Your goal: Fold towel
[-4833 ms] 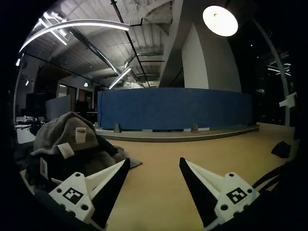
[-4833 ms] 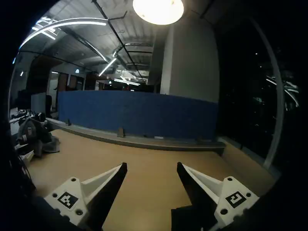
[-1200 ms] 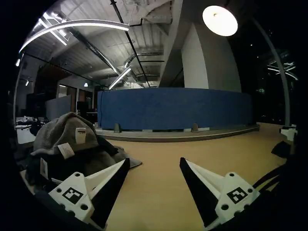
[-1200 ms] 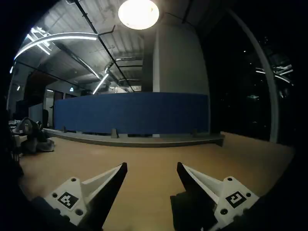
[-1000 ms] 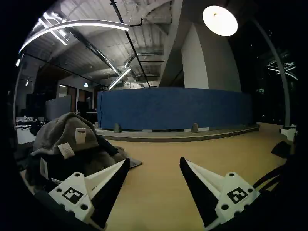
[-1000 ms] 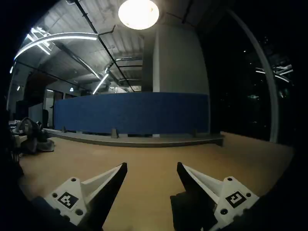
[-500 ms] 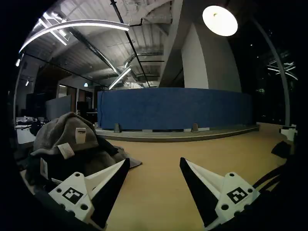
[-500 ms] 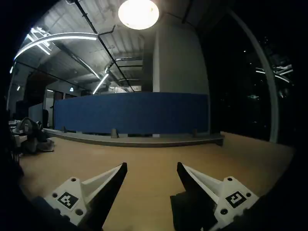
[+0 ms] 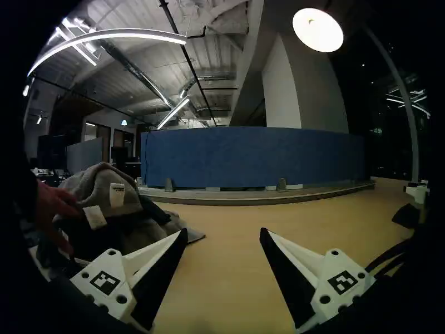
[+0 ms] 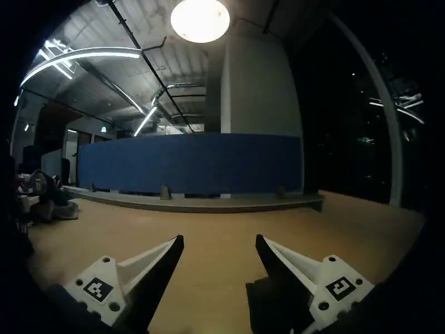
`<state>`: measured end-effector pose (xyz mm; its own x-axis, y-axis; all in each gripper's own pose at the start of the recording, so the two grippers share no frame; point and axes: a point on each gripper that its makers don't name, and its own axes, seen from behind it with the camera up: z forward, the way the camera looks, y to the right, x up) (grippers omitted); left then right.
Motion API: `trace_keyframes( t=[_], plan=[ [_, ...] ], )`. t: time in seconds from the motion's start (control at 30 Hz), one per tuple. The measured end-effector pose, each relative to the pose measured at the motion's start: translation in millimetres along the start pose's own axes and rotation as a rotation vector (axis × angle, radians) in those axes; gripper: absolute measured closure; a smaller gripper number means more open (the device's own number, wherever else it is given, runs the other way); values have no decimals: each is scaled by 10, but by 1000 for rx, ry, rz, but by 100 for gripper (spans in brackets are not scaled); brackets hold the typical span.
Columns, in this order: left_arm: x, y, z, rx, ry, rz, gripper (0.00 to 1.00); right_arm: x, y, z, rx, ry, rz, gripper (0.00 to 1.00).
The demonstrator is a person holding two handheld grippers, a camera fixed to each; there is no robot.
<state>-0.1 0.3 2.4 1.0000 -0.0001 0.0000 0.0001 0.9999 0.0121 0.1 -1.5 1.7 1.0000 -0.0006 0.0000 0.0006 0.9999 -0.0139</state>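
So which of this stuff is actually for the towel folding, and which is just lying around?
For the job: towel heap; hand reaching onto it; left gripper, open; right gripper, open; wooden table to fold on.

Just there: blue partition; ceiling lamp; grey pillar.

Beyond the left finger of the left gripper (image 9: pixel 222 230), the heaped towel (image 9: pixel 103 186) is grey with white tags. That gripper and the right gripper (image 10: pixel 219 236) are white with black inner faces and black-and-white square markers. Ahead of the fingertips the table (image 9: pixel 233 222) is tan, the partition (image 9: pixel 250 156) deep blue.
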Motion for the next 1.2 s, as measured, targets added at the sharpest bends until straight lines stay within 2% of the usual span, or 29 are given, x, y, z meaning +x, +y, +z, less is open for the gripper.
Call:
trace_keyframes(
  t=[1.2],
  plan=[
    [0, -28, -8, 0, 0, 0, 4, 6, -18, 0, 0, 0, 0, 0]
  ],
)
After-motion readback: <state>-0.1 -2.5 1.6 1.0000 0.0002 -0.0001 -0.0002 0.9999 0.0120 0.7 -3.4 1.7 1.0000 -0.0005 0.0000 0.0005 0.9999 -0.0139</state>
